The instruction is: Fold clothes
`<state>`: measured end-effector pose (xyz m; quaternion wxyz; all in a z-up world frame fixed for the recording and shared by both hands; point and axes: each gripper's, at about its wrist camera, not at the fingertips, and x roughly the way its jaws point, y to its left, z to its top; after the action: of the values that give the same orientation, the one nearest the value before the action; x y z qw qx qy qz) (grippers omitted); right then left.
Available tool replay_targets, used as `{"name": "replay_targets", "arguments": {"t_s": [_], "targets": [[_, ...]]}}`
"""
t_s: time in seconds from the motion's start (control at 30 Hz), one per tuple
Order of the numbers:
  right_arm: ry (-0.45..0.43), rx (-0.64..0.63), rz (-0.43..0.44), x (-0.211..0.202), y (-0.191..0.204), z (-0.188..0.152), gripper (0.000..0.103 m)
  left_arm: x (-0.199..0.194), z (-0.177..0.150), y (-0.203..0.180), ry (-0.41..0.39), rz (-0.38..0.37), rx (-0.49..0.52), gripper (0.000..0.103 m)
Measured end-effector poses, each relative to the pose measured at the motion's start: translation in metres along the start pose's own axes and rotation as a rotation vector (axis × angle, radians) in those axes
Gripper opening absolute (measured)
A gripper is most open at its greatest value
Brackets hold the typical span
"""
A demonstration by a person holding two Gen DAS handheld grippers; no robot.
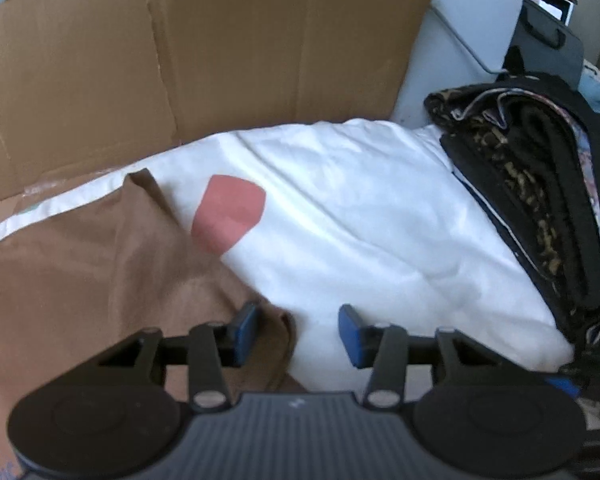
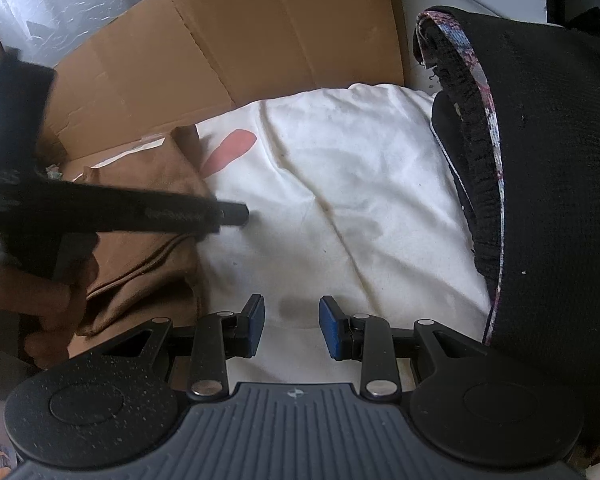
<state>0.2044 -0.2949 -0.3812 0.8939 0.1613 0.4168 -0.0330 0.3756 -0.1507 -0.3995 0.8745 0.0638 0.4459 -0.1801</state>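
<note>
Where folded: one brown garment point(image 1: 100, 272), perhaps three dark point(image 1: 540, 208).

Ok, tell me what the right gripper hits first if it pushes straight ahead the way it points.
Most likely the white fabric with the pink patch: the open right gripper points over it, nothing between. Further on stands the brown cardboard sheet. Depth is hard to judge through the fisheye.

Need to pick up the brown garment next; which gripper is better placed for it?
Left, probably. The left gripper hangs open right at the brown garment edge, one pad over it. The right gripper is open over the white cloth, further off.
</note>
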Motion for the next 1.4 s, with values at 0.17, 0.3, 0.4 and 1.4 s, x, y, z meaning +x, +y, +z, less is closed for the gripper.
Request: {"name": "replay_targets", "arguments": {"t_s": [0.17, 0.3, 0.4, 1.4], "targets": [[-0.001, 0.004, 0.003, -0.001, -0.001, 0.001, 0.037, -0.001, 0.002, 0.01, 0.012, 0.03, -0.043, 0.014], [-0.011, 0.012, 0.0, -0.001, -0.001, 0.002, 0.037, -0.013, 0.012, 0.024, 0.015, 0.002, -0.097, 0.005], [-0.022, 0.021, 0.001, -0.002, -0.001, 0.004, 0.037, -0.036, 0.023, 0.034, -0.011, -0.017, -0.097, 0.005], [-0.103, -0.115, 0.149, 0.048, 0.055, 0.106, 0.037, -0.128, -0.008, 0.164, -0.116, 0.03, -0.339, 0.003]]}}
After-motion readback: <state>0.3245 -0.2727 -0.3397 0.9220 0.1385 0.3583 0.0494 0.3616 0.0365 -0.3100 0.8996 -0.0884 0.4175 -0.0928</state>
